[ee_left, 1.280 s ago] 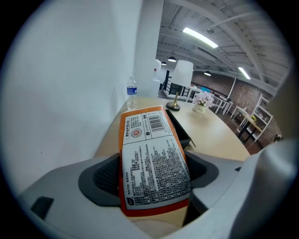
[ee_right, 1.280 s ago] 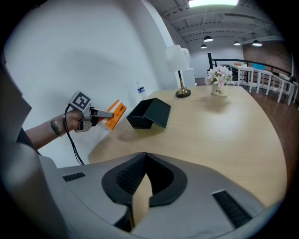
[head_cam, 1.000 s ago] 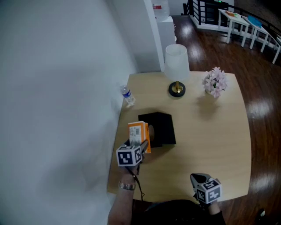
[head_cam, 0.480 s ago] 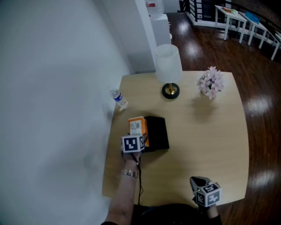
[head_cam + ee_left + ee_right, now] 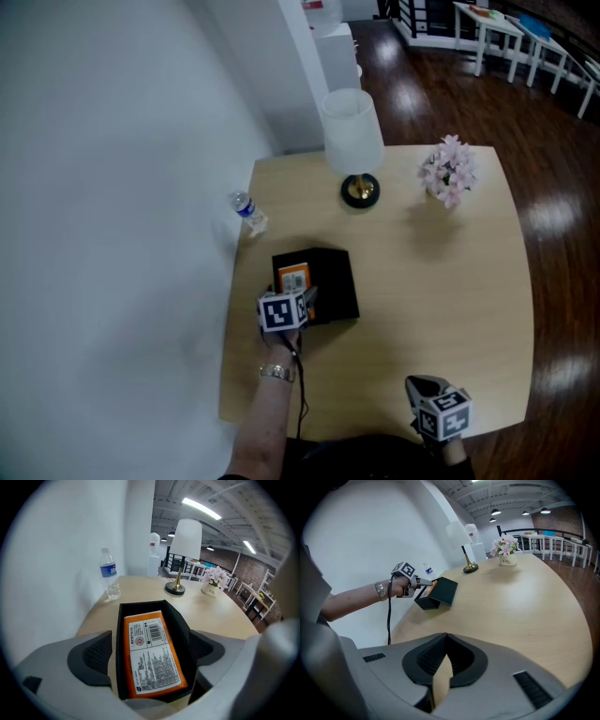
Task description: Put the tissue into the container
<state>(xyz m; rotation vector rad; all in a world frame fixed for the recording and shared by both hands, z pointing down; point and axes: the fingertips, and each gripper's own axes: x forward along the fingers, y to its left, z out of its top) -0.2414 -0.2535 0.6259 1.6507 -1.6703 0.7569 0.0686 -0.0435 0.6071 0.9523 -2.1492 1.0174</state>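
An orange tissue pack (image 5: 293, 278) lies flat, label up, inside the black open-topped container (image 5: 338, 289) on the wooden table (image 5: 441, 281). In the left gripper view the pack (image 5: 146, 637) fills the container (image 5: 182, 626). My left gripper (image 5: 298, 300) stands at the container's near end. Its jaws are opening, one on each side of the container, and the pads press on nothing. My right gripper (image 5: 425, 382) hovers over the table's near edge, shut and empty; its pads (image 5: 425, 657) meet at the tips.
A white-shaded lamp (image 5: 352, 139) on a brass base and a pot of pink flowers (image 5: 448, 172) stand at the table's far side. A small water bottle (image 5: 247, 210) stands by the white wall (image 5: 112, 234) on the left. Dark wooden floor surrounds the table.
The tissue pack, held on edge beside the container a second ago, now lies flat inside it. The left gripper has let go of it. The right gripper has stayed put.
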